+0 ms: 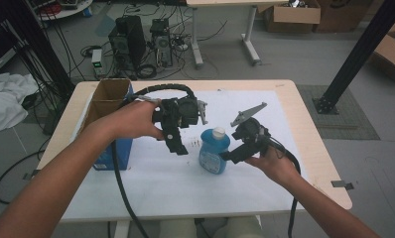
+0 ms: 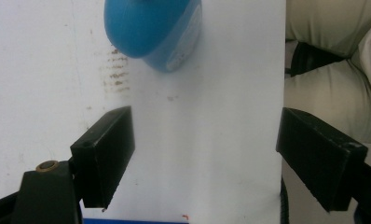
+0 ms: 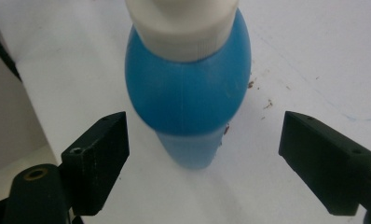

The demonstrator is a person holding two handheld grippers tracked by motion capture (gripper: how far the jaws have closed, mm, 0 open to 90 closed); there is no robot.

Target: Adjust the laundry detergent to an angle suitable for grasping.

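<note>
A blue bottle (image 1: 214,151) with a white cap (image 1: 219,132) stands upright on the white-covered table (image 1: 175,193). My right gripper (image 1: 229,156) sits just to the bottle's right, pointing at it. In the right gripper view the bottle (image 3: 188,93) rises just ahead of my open gripper (image 3: 204,161), and neither pad touches it. My left gripper (image 1: 178,145) hangs over the table to the bottle's left, pointing down. In the left gripper view my gripper (image 2: 204,158) is open over bare white surface, with the bottle (image 2: 151,28) farther off at the top.
An open cardboard box (image 1: 108,101) with a blue side stands at the table's left edge. Small brown stains (image 2: 116,74) mark the cover near the bottle. The person's legs (image 2: 333,70) lie past the table's near edge. Computers and cables (image 1: 136,42) are on the floor behind.
</note>
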